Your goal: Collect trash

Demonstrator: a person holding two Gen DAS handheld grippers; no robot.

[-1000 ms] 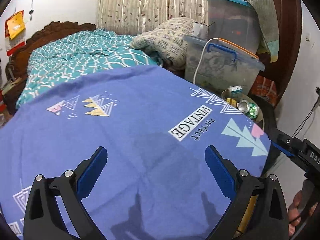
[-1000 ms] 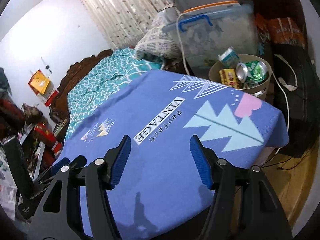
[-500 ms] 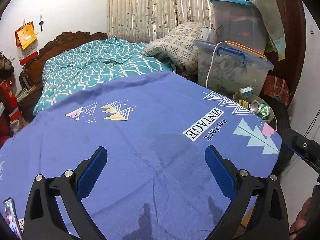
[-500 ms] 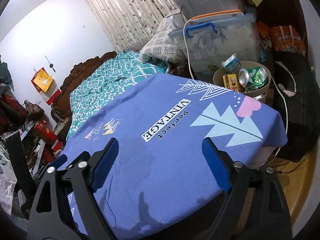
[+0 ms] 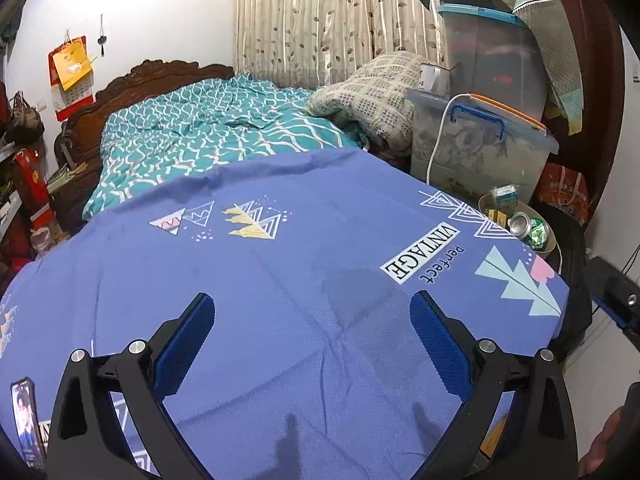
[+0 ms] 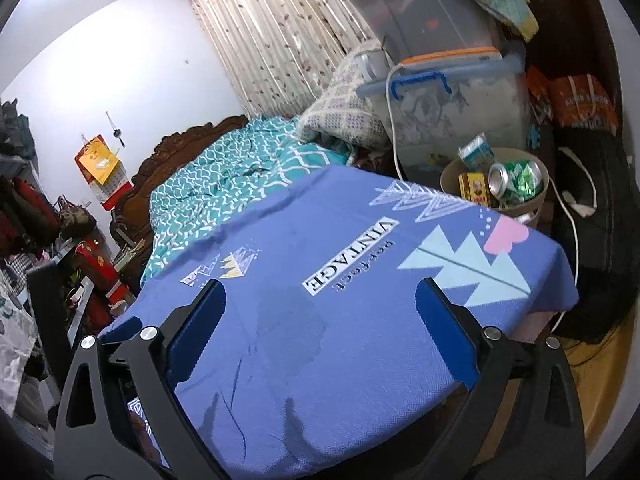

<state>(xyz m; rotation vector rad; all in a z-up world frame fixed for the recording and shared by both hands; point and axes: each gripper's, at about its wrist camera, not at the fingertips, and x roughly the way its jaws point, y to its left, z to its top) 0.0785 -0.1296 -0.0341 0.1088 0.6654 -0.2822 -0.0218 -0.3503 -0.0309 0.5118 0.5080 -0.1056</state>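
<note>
A beige waste bin (image 6: 530, 204) stands on the floor beyond the far right corner of the blue-clothed table (image 6: 340, 280). It holds a green can (image 6: 516, 180), a yellow box (image 6: 474, 188) and a small carton (image 6: 476, 154). The bin also shows in the left wrist view (image 5: 550, 242), with the can (image 5: 530, 228) inside. My left gripper (image 5: 312, 344) is open and empty above the table's near side. My right gripper (image 6: 320, 332) is open and empty above the cloth.
Clear storage boxes (image 5: 480, 148) stacked behind the bin, a white cable (image 5: 434, 152) hanging down. A bed with teal bedding (image 5: 216, 132) lies beyond the table. A phone (image 5: 26, 420) lies at the table's near left. A black bag (image 6: 600, 240) sits right of the bin.
Both grippers have pulled back and risen from the table, so more of the cloth and room shows. The right gripper's jaws have opened wider. The phone has come into the left view.
</note>
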